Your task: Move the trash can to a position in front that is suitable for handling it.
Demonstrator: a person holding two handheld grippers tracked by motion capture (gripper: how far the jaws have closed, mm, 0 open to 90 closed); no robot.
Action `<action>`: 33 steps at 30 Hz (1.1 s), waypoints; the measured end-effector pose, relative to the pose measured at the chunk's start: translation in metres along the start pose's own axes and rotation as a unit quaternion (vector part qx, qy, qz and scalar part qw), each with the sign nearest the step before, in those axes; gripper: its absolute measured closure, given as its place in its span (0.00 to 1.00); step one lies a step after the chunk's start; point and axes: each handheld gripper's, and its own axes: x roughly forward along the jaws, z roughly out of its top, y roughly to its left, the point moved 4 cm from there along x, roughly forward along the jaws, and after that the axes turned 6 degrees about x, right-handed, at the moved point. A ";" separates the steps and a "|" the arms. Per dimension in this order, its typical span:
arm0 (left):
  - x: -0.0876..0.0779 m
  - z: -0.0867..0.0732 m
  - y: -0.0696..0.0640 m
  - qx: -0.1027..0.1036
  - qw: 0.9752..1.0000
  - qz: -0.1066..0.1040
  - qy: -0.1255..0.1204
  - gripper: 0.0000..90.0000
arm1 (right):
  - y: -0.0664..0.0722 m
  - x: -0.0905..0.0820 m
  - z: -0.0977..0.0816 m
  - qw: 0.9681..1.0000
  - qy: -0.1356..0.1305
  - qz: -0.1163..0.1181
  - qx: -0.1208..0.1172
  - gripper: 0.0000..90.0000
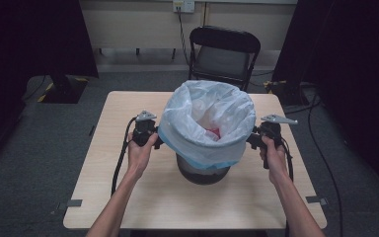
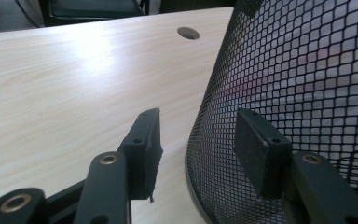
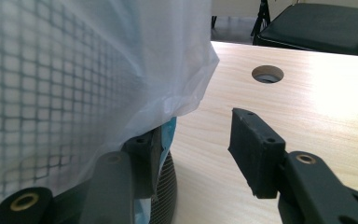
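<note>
Your left tongs [image 1: 154, 138], centre-left of the high view, stand released: in the left gripper view the black jaws gape, one pad [image 2: 145, 149] over bare wood, the other [image 2: 261, 149] at the mesh wall, w/ the wall's edge in the gap between and no squeeze on it that shows. Your right tongs [image 1: 252, 139], centre-right, also released: in the right gripper view one pad [image 3: 256, 149] hangs free over the wood, the other [image 3: 147, 158] is tucked under the bag's overhang, beside the blue hem; whether it touches the plastic, can't tell.

The key relation: the round black wire-mesh bin [image 1: 202, 173] w/ its white plastic liner bag [image 1: 207, 118] sits directly btwn your two tongs, mid-frame. It lies inward from each, i.e. to the right of the left tongs and to the left of the right. Its long axis is upright, and the bag's folded-over rim hangs down the outside. Both hands are abt equally near, one per flank, so neither has the edge. Judgement: whichever next move you make turns on closing inward from both sides evenly.

Count: 1 bin, 1 liner bag, sth pink-red [image 1: 213, 132] inside it, 2 tongs, 1 light wooden counter [image 1: 128, 197] w/ 2 round cable holes seen across the gripper views, 1 black folding chair [image 1: 224, 52] top centre.
</note>
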 end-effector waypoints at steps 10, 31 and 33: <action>-0.025 -0.025 -0.009 0.018 1.000 -0.007 0.018 0.52 | 0.025 -0.012 -0.015 1.000 0.002 0.025 -0.011 0.58; -0.063 -0.051 -0.014 0.002 0.999 -0.020 0.030 0.38 | 0.050 -0.019 -0.028 0.998 0.018 0.065 -0.015 0.50; -0.065 -0.050 -0.010 -0.005 1.000 -0.011 0.012 0.36 | 0.046 -0.024 -0.023 0.997 0.008 0.073 -0.007 0.35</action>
